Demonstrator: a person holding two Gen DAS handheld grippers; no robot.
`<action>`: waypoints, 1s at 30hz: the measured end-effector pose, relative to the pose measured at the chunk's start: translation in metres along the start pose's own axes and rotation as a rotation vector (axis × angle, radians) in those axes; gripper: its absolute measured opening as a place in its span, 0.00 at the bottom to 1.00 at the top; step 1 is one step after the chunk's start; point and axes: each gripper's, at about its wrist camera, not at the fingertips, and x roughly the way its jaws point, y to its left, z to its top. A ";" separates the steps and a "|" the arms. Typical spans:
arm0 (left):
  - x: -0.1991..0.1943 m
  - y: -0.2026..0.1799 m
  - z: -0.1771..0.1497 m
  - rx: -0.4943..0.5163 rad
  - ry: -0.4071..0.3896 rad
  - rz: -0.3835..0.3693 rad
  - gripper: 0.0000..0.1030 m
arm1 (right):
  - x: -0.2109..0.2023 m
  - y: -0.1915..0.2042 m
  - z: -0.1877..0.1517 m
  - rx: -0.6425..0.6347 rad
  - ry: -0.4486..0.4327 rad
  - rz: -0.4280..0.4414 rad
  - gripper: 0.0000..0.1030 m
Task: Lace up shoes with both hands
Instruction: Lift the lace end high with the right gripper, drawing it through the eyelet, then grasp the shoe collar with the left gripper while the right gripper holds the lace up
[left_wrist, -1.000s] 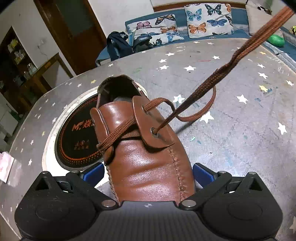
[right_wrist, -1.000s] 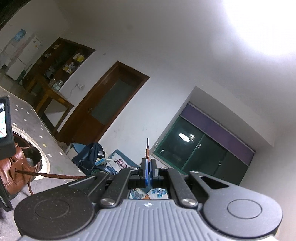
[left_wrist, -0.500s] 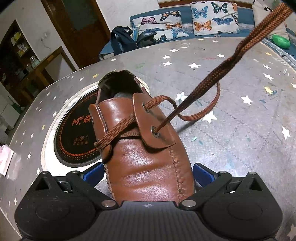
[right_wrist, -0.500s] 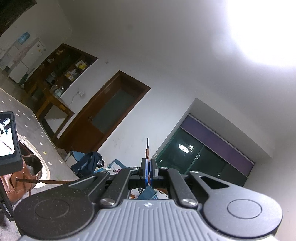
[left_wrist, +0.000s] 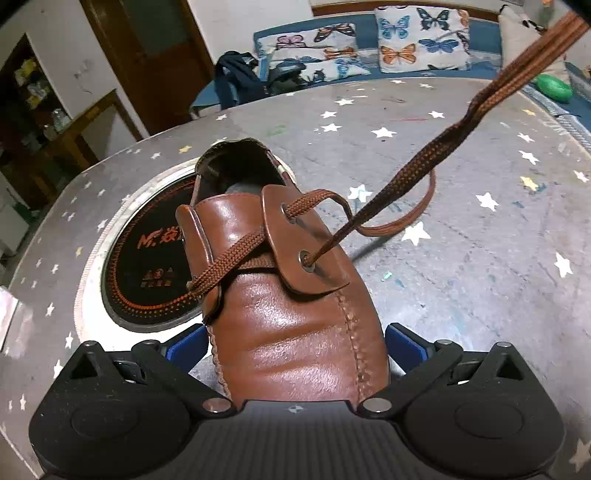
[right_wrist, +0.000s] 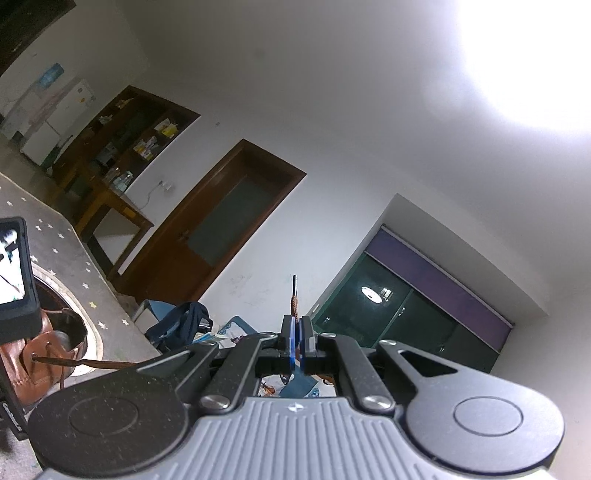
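A brown leather shoe (left_wrist: 295, 332) lies on the star-patterned table (left_wrist: 480, 258), toe toward the left wrist camera. My left gripper (left_wrist: 295, 347) is shut on its toe, one blue pad (left_wrist: 184, 347) against each side. A brown lace (left_wrist: 406, 177) comes out of the lower right eyelet and runs taut up to the top right corner; a slack loop of it lies on the table beside the shoe. My right gripper (right_wrist: 297, 332) is raised off to the side and shut on the lace end (right_wrist: 294, 302), whose dark tip sticks up above the pads. The shoe (right_wrist: 33, 369) shows at the right wrist view's lower left.
A round black hob (left_wrist: 147, 258) is set in the table under the shoe's heel. Beyond the table are a sofa with butterfly cushions (left_wrist: 417, 40), a dark backpack (left_wrist: 240, 74) and a green object (left_wrist: 554, 86). A wooden door (right_wrist: 221, 229) and shelves line the wall.
The right gripper has shifted and tilted slightly while keeping the lace taut. The shoe stays clamped in the left gripper, and the slack loop looks the same.
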 end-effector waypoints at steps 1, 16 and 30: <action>-0.002 0.001 -0.001 0.005 -0.003 -0.011 1.00 | 0.001 0.000 0.000 0.000 0.003 0.003 0.01; -0.021 0.035 -0.006 -0.002 -0.074 -0.079 1.00 | 0.015 0.003 0.002 0.004 0.019 0.045 0.01; -0.015 0.065 0.000 -0.018 -0.059 -0.105 0.99 | 0.020 0.021 0.014 -0.035 0.005 0.121 0.01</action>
